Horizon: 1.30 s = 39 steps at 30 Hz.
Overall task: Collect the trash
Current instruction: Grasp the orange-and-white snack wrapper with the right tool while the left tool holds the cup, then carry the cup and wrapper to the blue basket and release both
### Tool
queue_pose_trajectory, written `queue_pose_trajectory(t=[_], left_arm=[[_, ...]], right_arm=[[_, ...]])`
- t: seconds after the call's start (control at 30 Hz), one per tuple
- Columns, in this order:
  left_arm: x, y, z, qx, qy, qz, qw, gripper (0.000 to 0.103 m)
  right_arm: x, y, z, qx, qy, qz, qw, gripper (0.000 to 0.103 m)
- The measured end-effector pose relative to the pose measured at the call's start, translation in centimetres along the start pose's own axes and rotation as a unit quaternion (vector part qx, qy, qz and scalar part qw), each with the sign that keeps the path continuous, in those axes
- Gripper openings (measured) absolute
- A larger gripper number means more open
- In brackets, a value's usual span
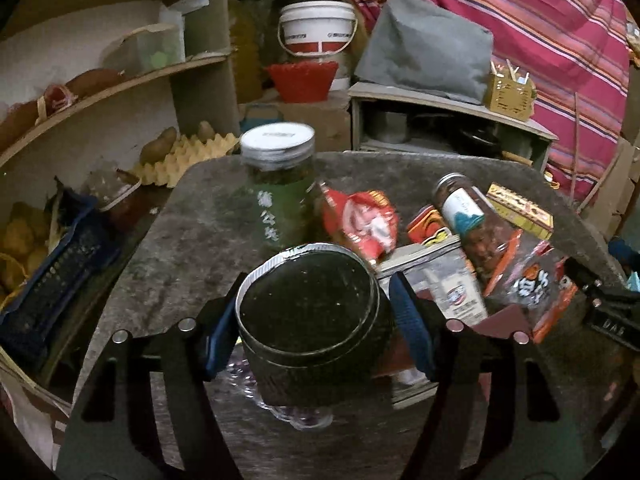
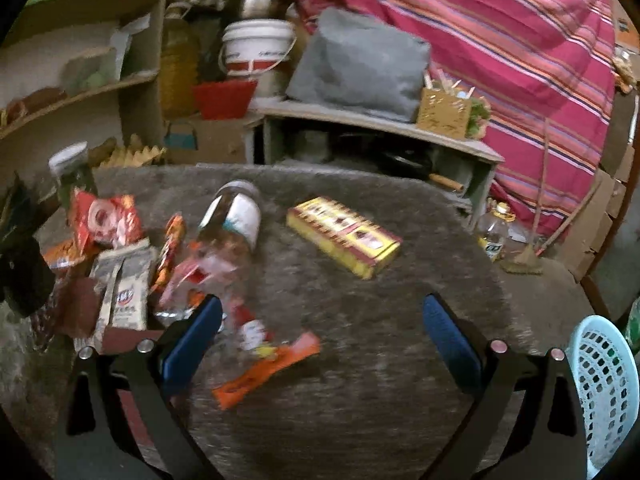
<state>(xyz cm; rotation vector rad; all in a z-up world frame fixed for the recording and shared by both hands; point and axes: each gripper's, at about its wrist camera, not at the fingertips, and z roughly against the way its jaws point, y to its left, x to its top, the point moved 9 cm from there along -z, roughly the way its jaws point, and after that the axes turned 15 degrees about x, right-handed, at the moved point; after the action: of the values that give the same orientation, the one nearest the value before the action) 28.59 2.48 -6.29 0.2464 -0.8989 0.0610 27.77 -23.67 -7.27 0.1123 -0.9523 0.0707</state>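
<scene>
My left gripper [image 1: 312, 320] is shut on a dark round tin [image 1: 308, 308] with a silver rim, held above the grey table [image 1: 168, 264]. Behind it stand a green-labelled jar [image 1: 280, 196], a red snack bag [image 1: 360, 220], a lying jar [image 1: 468, 216] and several wrappers [image 1: 528, 280]. My right gripper [image 2: 322, 328] is open and empty above the table [image 2: 360, 380]. An orange wrapper [image 2: 268, 372] lies between its fingers, near the left one. A yellow box [image 2: 344, 236] lies farther off. The lying jar [image 2: 236, 220] and a grey packet [image 2: 124, 292] lie left.
A light blue basket [image 2: 604, 384] sits at the table's right edge. Shelves [image 1: 100, 92] with an egg tray stand left. A white bucket [image 1: 316, 32], a red basket [image 1: 302, 80], a grey bag [image 1: 424, 48] on a low cabinet and a striped cloth [image 2: 500, 40] stand behind.
</scene>
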Motion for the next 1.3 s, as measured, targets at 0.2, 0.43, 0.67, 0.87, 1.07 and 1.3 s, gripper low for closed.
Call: queue_pose_trajectory(t=[0.2,0.43,0.67,0.87,1.07,1.3], left_arm=[[-0.2,0.5,-0.2,0.000,-0.001,0.002,1.0000,0.069],[-0.6,0.2,-0.2,0.003,-0.005,-0.009,0.9999,0.068],[-0.3,-0.6,0.4,0.003,-0.011,-0.011,0.9999,0.068],[0.6,-2.1,2.0,-0.007,-0.025,-0.008,0.9996,0.068],[1.0,-4.9,3.7,-0.019,-0.043,-0.024,0.9986,0.068],[1.3,-10.1,6.3,-0.045,-0.059,-0.047,0.9962,0.068]], right_arm=[[-1.0,2.5,-2.2,0.028,0.029,-0.005,0.999,0.091],[-1.6,4.2,-3.0,0.065,0.049,0.000,0.997,0.046],[-1.6,4.5,-2.4,0.087,0.051,0.005,0.995,0.019],[-0.9,2.5,0.1,0.073,0.026,0.006,0.997,0.006],[-0.5,-2.3,3.5,0.051,0.001,-0.020,0.998,0.006],[-0.6,-8.8,8.2,0.015,-0.027,-0.050,0.998,0.006]])
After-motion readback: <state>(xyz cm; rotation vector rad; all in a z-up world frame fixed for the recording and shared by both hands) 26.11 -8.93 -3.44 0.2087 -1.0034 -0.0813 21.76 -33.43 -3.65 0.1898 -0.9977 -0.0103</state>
